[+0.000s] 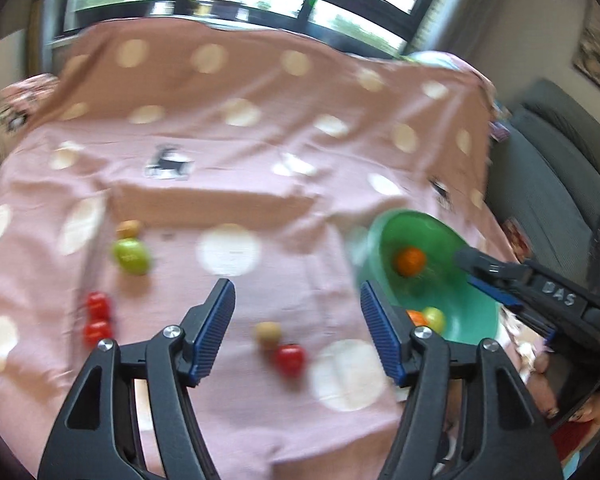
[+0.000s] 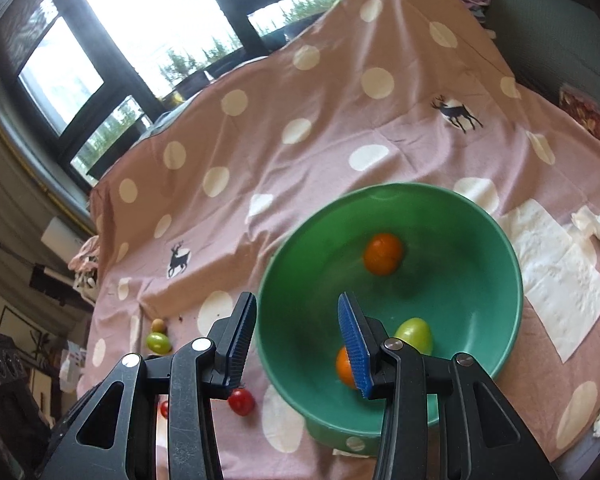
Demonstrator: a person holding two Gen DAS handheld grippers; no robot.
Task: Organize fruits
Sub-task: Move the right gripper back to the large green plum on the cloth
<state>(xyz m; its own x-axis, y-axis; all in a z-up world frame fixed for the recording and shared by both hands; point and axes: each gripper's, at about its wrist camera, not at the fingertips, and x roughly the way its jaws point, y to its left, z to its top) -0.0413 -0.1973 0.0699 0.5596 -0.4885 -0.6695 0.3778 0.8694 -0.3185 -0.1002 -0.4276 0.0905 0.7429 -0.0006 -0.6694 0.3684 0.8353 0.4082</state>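
Note:
A green bowl (image 2: 496, 216) sits on the pink dotted cloth; it also shows in the left wrist view (image 1: 476, 320). In it lie an orange (image 2: 383, 254), a second orange (image 2: 344, 366) and a green fruit (image 2: 414, 334). On the cloth lie a green fruit (image 1: 131, 256), a brown fruit (image 1: 128, 227), two red fruits (image 1: 97, 318), another brown fruit (image 1: 268, 334) and a red fruit (image 1: 289, 359). My left gripper (image 1: 298, 316) is open and empty above the cloth. My right gripper (image 2: 296, 332) is open and empty over the bowl's near left rim; it also shows in the left wrist view (image 1: 480, 268).
White paper napkins (image 2: 560, 272) lie right of the bowl, with crumpled tissue (image 2: 598, 236) beyond. A grey sofa (image 1: 556, 184) stands past the cloth's right edge. Windows run along the far side.

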